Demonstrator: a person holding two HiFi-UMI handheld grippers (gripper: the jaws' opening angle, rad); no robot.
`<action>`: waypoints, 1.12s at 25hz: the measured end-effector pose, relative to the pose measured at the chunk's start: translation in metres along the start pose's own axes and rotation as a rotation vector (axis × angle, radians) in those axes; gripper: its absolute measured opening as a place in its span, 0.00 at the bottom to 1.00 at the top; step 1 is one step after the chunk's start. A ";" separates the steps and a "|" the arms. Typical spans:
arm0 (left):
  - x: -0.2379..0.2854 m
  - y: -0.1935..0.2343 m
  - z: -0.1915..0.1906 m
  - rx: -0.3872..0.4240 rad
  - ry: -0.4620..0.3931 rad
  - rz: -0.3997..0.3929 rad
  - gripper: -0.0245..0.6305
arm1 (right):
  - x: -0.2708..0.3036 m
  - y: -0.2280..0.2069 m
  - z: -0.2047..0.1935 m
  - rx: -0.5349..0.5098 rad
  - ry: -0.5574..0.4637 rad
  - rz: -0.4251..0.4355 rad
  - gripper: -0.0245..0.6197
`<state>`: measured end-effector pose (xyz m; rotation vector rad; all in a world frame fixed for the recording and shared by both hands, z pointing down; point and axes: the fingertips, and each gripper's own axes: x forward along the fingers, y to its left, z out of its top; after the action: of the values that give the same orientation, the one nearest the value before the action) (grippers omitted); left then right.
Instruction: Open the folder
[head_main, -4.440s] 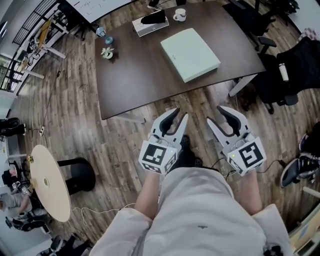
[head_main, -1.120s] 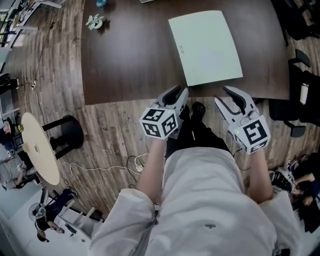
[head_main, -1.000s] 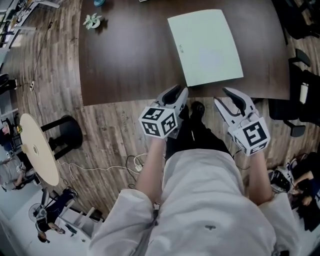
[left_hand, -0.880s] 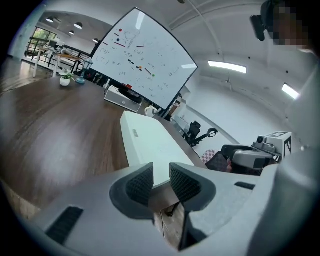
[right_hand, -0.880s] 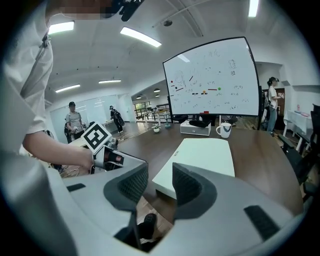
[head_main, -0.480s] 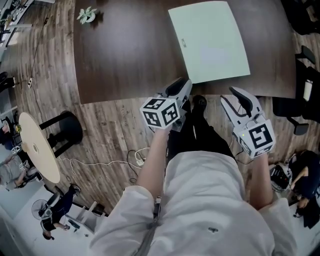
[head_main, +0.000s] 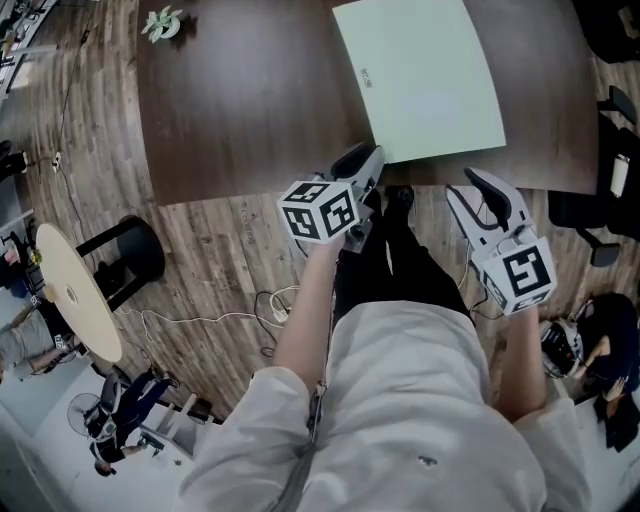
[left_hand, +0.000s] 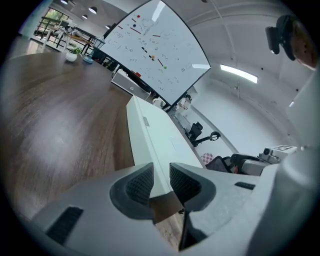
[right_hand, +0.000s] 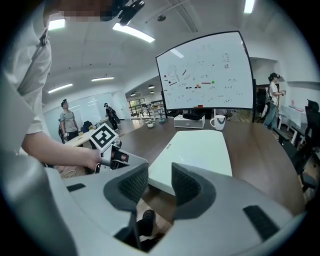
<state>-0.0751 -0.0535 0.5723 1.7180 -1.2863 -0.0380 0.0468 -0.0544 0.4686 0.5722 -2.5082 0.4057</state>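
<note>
Folder: the pale green folder (head_main: 420, 75) lay closed and flat on the dark tabletop (head_main: 250, 100), with its near short edge close to the tabletop's near edge.
Long axis: it ran away from the person, the far end leaning a little left.
Left gripper (head_main: 365, 172): its fingers stood apart with a narrow gap and held nothing. The tips were just beside the folder's near-left corner, and in the left gripper view that corner lined up with the gap.
Right gripper (head_main: 478, 198): its fingers were apart and empty. It was short of the folder's near-right corner, over the floor, with the near edge straight ahead of the fingers.
Nearer hand: the left, by a clear margin.
Coming move: it probably depended on catching the cover alone at that near-left corner. Which long edge was the spine could not be told.
Containers: the closed folder hid its contents. A mug (right_hand: 218, 121) stood beyond the folder's far end, its inside unseen. A pot (head_main: 160, 22), well left of the folder, held a small plant.
</note>
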 end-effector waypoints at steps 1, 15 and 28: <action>0.001 0.001 0.000 -0.001 0.002 0.001 0.17 | 0.000 -0.001 -0.001 0.003 0.003 -0.002 0.27; 0.011 0.013 -0.005 -0.017 0.025 -0.006 0.17 | 0.008 -0.009 -0.005 0.021 0.005 -0.008 0.26; 0.010 0.016 -0.007 -0.057 0.047 -0.049 0.17 | 0.016 -0.012 -0.015 -0.078 0.061 -0.043 0.26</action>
<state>-0.0785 -0.0565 0.5917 1.6916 -1.1979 -0.0623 0.0462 -0.0642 0.4919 0.5741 -2.4374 0.3037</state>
